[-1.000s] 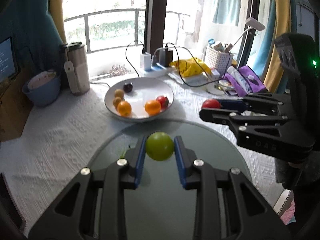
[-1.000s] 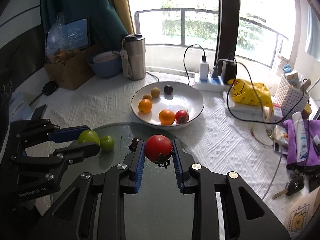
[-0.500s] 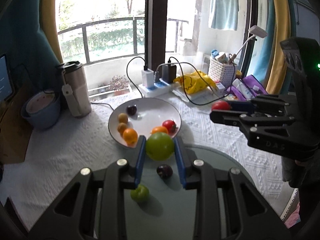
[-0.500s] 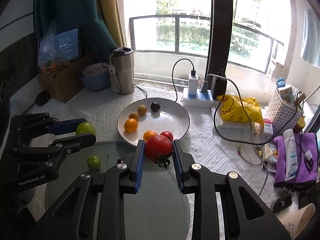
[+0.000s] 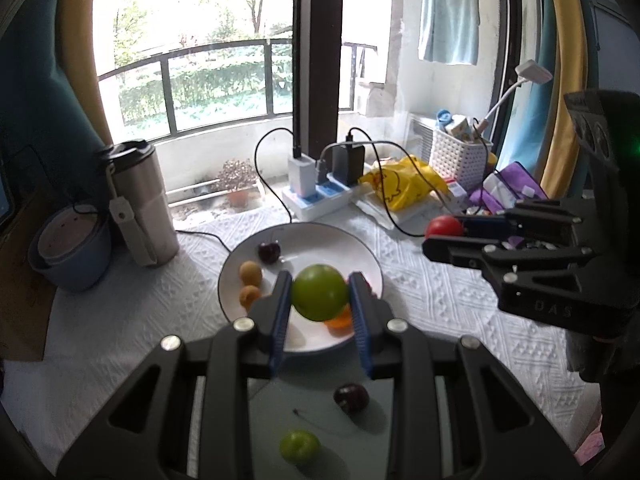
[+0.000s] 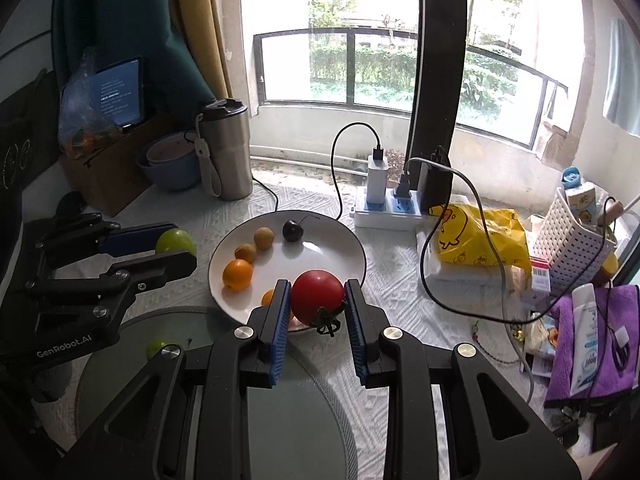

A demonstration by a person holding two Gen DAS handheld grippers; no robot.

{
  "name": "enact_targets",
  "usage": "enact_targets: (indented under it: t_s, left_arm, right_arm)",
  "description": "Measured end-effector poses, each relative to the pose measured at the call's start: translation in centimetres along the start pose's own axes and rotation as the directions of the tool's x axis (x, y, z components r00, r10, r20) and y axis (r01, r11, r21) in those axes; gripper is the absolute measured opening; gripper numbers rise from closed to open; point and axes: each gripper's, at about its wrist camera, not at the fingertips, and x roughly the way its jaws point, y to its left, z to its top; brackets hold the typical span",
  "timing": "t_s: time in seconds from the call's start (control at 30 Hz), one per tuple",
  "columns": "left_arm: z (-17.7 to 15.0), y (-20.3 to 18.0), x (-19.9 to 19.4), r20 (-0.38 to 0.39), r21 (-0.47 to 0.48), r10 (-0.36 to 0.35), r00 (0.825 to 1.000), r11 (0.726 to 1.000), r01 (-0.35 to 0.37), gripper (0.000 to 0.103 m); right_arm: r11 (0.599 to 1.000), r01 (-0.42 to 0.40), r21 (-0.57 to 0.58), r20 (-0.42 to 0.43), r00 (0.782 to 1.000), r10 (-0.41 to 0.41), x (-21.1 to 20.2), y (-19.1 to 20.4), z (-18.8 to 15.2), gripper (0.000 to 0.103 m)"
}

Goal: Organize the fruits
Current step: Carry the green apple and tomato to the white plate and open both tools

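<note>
The left gripper (image 5: 320, 298) is clamping a large green fruit (image 5: 319, 297) between its blue-padded fingers (image 5: 279, 312), holding it in the air over the near rim of a white plate (image 5: 362, 258). The right gripper (image 6: 316, 304) is pinching a red tomato (image 6: 316, 302) the same way – also above the plate's near edge. Small oranges, yellowish fruits and a dark cherry (image 6: 292, 230) are lying on the plate. On the counter (image 5: 440, 300), a glass disc (image 5: 384, 440) is carrying a small green fruit (image 5: 300, 446) and another dark cherry (image 5: 351, 398).
</note>
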Motion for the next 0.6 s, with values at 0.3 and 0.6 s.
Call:
enact_targets:
  t_s: [0.3,0.6]
  left_arm:
    - [1.2,1.2,3.5,-0.013,-0.007,-0.011,1.000,1.000,0.011,0.030]
    - [2.1,2.3,6.8,-0.030,0.011,-0.022,0.999,1.000,0.022,0.030]
  right_arm:
    - [1.000,-0.002,0.004,-0.014,1.000,0.002,3.0,-1.3,1.2,0.029]
    - [1.000,-0.003,0.003,-0.037,0.999,0.003,6.4,-2.3,2.3,0.029]
